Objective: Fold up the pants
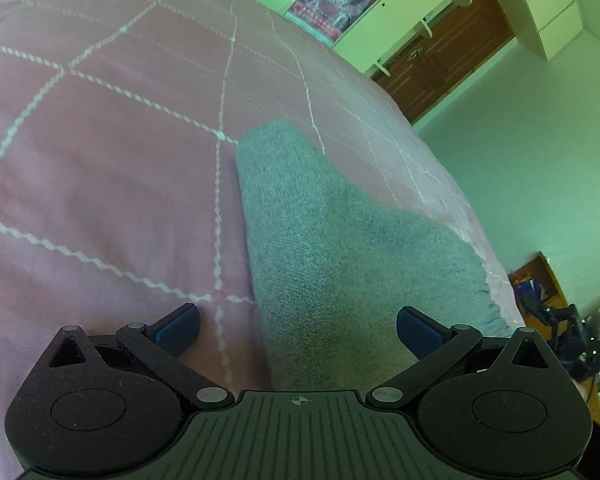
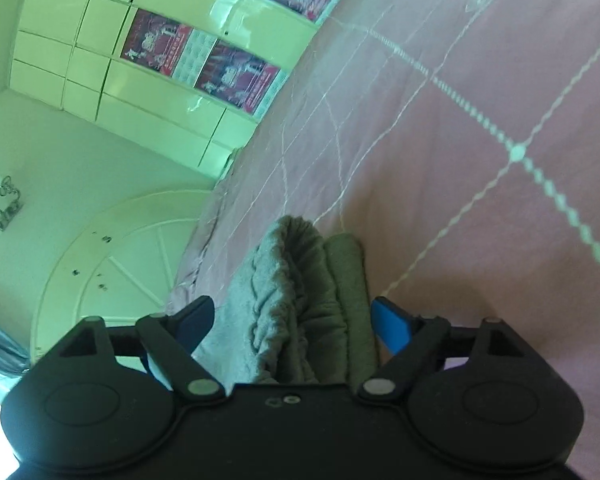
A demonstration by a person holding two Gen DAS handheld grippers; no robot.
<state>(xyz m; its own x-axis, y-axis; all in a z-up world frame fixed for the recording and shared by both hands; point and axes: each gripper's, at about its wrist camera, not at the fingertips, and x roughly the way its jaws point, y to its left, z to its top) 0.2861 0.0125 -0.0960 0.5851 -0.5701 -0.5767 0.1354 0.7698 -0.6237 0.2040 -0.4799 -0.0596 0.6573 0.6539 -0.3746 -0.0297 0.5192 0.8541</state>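
Grey knit pants (image 1: 328, 248) lie flat on a pink quilted bed cover (image 1: 100, 152), reaching from the near edge toward the middle. My left gripper (image 1: 298, 330) is open just above the near end of the pants, its blue pads (image 1: 180, 326) wide apart. In the right wrist view the pants (image 2: 292, 292) are bunched in thick folds with a ribbed band. My right gripper (image 2: 292, 320) is open, its blue pads (image 2: 392, 326) on either side of the bunched cloth without pinching it.
The bed cover (image 2: 480, 120) fills most of both views, and its edge drops off near the pants. Pale cabinets with red posters (image 2: 204, 60) stand beyond. A brown wooden door (image 1: 448, 52) and a dark tripod-like object (image 1: 568, 332) are off the bed.
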